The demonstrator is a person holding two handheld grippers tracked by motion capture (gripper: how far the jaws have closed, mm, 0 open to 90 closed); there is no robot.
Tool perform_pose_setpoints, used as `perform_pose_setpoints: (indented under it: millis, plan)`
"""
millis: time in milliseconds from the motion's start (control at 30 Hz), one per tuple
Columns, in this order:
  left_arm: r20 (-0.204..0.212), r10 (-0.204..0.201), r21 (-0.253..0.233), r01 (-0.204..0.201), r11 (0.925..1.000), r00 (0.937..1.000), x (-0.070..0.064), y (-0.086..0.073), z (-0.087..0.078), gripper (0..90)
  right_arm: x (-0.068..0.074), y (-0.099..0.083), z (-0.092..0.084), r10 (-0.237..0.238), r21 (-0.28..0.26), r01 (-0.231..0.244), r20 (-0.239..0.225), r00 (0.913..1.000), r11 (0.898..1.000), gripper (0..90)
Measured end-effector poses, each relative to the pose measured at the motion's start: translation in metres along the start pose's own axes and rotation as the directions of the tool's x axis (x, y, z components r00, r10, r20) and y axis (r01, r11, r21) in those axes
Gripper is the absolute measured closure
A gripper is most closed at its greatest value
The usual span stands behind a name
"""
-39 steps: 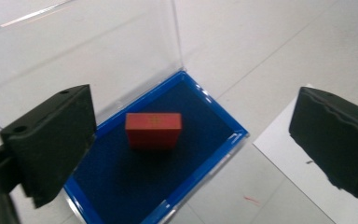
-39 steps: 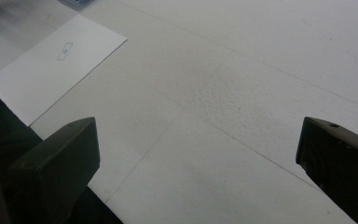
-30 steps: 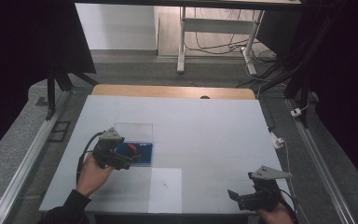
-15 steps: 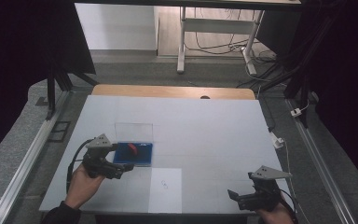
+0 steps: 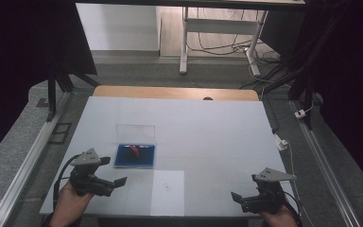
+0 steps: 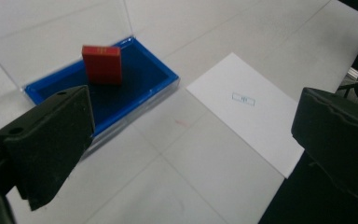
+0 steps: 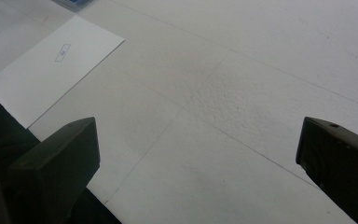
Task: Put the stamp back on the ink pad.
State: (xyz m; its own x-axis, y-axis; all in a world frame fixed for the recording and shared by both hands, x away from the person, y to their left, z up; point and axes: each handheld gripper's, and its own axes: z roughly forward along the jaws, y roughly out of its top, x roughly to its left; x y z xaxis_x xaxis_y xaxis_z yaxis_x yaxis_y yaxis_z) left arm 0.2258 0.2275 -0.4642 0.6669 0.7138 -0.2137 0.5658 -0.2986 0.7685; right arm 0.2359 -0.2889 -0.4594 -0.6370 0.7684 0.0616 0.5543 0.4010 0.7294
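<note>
A blue tray (image 5: 134,156) (image 6: 135,88) with its clear lid (image 5: 135,132) raised at the back lies left of the table's middle. A small red block (image 5: 134,150) (image 6: 102,64) rests inside it. My left gripper (image 5: 115,182) (image 6: 191,149) hovers open near the front left edge, short of the tray, nothing between its jaws. My right gripper (image 5: 238,196) (image 7: 196,172) is open at the front right corner, over bare table.
A white sheet of paper (image 5: 168,191) (image 6: 247,105) (image 7: 46,65) with a small printed mark lies at the front edge between the grippers. The white table (image 5: 208,137) has a wooden strip (image 5: 175,92) along its far edge. A white plug (image 5: 280,142) sits at the right edge.
My left gripper has drawn back from the blue tray toward the front left edge, leaving the red block in it. The right gripper has stayed put.
</note>
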Motion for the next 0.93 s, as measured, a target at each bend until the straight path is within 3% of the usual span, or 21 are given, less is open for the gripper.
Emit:
perform_pose_setpoints:
  millis: [400,600,767,933]
  plan:
    - [-0.032,-0.059,0.001,0.059,0.9983,0.9978,-0.001,-0.028,-0.023,0.0,-0.002,0.000,0.000,0.026,-0.006,-0.026,0.017,0.9995,1.000,0.0]
    - [-0.075,-0.061,0.049,0.065,0.9967,0.9953,-0.002,-0.038,-0.026,0.0,-0.001,0.000,0.000,0.019,-0.002,-0.019,0.019,0.9996,1.000,0.0]
    - [-0.108,-0.055,0.085,0.064,0.9943,0.9926,-0.003,-0.039,-0.025,0.0,0.000,0.001,0.001,0.013,0.007,-0.013,0.016,0.9998,1.000,0.0]
    - [-0.108,-0.065,0.091,0.075,0.9930,0.9920,-0.003,-0.038,-0.024,0.0,0.000,0.000,0.002,0.010,0.008,-0.010,0.019,0.9998,1.000,0.0]
